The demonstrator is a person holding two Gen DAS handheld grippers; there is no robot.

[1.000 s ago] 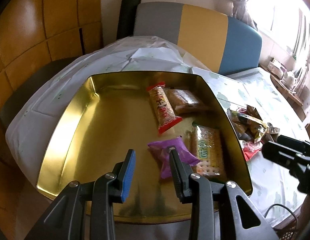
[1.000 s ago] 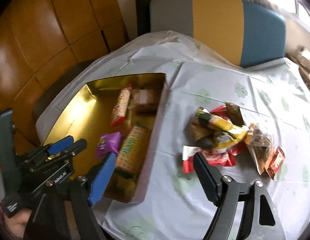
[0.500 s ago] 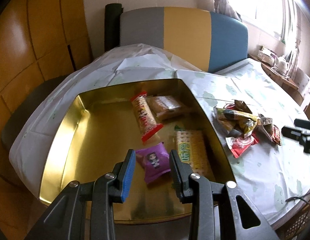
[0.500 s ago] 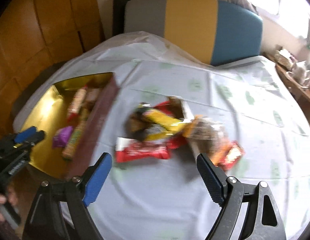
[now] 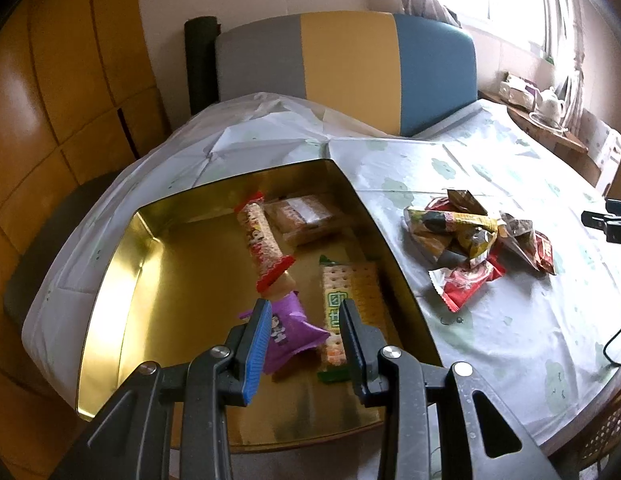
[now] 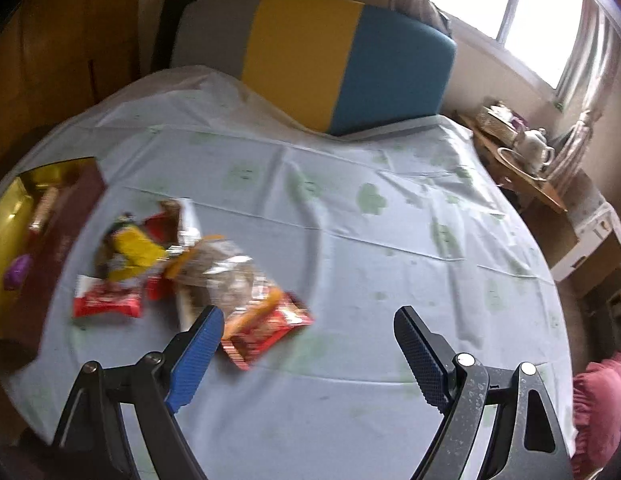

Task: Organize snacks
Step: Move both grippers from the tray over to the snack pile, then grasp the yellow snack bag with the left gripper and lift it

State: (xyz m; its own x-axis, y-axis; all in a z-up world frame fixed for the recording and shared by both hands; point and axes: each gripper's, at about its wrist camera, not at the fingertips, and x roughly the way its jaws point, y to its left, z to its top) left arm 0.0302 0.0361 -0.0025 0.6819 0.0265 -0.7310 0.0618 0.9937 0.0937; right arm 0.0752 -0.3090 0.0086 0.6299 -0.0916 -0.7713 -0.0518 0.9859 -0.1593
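Jaws: left gripper [image 5: 304, 330] part-spread, empty above the gold tin [image 5: 110, 264]; right gripper [image 6: 308, 346] just widened, empty. Four snacks in, right-hand snack pile [image 6: 182, 268] left.

Our right gripper [image 6: 308, 322] has swung away from the gold metal tin [image 6: 8, 216] to the pile of mixed snack wrappers [image 6: 182, 264], its jaws opening wider, nothing between them.

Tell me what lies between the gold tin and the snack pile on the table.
Only bare tablecloth separates the gold tin from the snack pile, per the left wrist view.
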